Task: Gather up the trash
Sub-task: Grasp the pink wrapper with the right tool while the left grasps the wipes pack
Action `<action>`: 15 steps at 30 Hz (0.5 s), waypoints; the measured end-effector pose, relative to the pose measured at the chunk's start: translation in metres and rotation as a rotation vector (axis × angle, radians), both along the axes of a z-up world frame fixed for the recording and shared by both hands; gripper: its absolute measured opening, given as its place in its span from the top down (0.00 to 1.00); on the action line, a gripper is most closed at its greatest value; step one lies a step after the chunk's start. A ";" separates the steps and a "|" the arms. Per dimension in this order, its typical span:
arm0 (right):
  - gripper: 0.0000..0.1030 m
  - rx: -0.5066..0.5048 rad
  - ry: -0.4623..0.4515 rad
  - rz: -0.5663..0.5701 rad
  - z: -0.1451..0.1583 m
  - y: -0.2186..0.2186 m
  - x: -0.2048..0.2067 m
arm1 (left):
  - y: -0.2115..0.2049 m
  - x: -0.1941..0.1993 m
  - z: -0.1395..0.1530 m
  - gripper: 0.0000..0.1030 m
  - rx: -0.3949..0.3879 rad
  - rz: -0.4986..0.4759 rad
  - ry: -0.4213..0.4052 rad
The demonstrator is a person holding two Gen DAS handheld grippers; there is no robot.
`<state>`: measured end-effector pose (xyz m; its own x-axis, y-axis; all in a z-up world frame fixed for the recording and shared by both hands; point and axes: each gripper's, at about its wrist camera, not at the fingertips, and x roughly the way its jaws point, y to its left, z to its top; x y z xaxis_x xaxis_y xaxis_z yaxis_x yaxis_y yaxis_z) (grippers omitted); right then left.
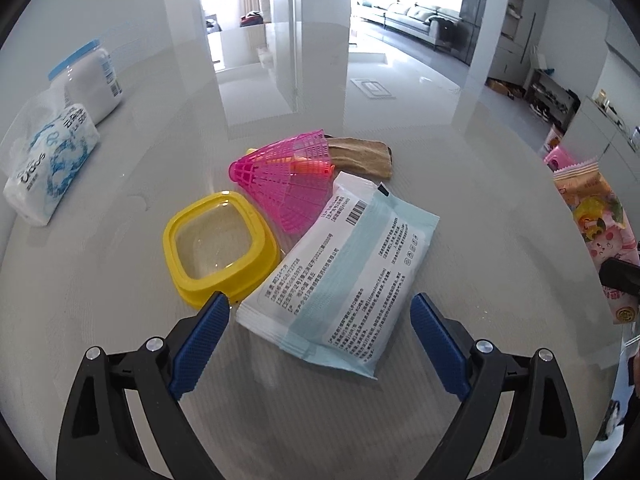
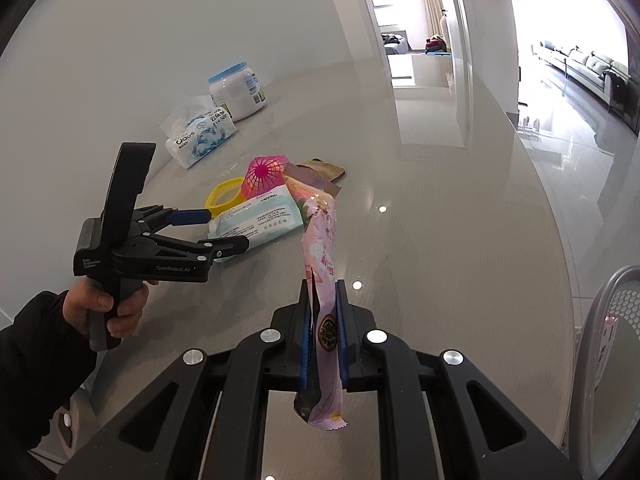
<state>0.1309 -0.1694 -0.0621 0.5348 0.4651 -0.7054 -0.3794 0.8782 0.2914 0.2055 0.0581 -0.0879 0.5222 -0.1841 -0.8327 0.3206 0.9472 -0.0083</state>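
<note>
Glossy grey tabletop point(image 1: 100, 320) is bearing clutter. Left gripper point(image 1: 320, 312), fingers apart, is straddling the white-and-blue wipes packet point(image 1: 340, 276), long axis running away rightward. Right gripper point(image 2: 324, 308) is clamping a pink snack wrapper point(image 2: 322, 240), apparently binward.

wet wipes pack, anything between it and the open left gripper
Nothing visible. The left gripper is open with the wet wipes pack directly ahead, its near end already between the fingers; the yellow lid sits just left.

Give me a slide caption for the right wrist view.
Right gripper shut on pink snack wrapper; left gripper open at wipes pack.
</note>
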 end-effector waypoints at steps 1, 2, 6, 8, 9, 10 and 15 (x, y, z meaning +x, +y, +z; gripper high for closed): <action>0.90 -0.001 0.001 -0.001 0.000 0.000 -0.001 | 0.000 0.002 -0.001 0.12 -0.001 -0.003 0.004; 0.89 -0.002 0.001 0.000 0.001 0.000 -0.002 | -0.001 0.004 -0.002 0.12 -0.005 -0.006 0.010; 0.89 -0.008 -0.008 -0.001 0.005 0.000 -0.004 | -0.006 0.008 -0.006 0.12 -0.035 -0.021 0.038; 0.90 -0.009 -0.012 -0.002 0.006 0.000 -0.004 | -0.010 0.004 -0.005 0.12 -0.044 -0.027 0.040; 0.90 -0.008 -0.013 -0.004 0.007 0.000 -0.004 | -0.011 0.002 -0.005 0.12 -0.052 -0.032 0.045; 0.89 -0.007 -0.012 -0.005 0.007 0.000 -0.004 | -0.014 -0.001 -0.005 0.12 -0.063 -0.039 0.051; 0.90 -0.008 -0.007 -0.011 0.004 -0.001 -0.004 | -0.027 -0.012 -0.002 0.11 -0.064 -0.066 0.036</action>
<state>0.1268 -0.1702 -0.0579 0.5452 0.4536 -0.7050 -0.3716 0.8846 0.2818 0.1932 0.0309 -0.0895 0.4772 -0.2707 -0.8360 0.3807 0.9211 -0.0809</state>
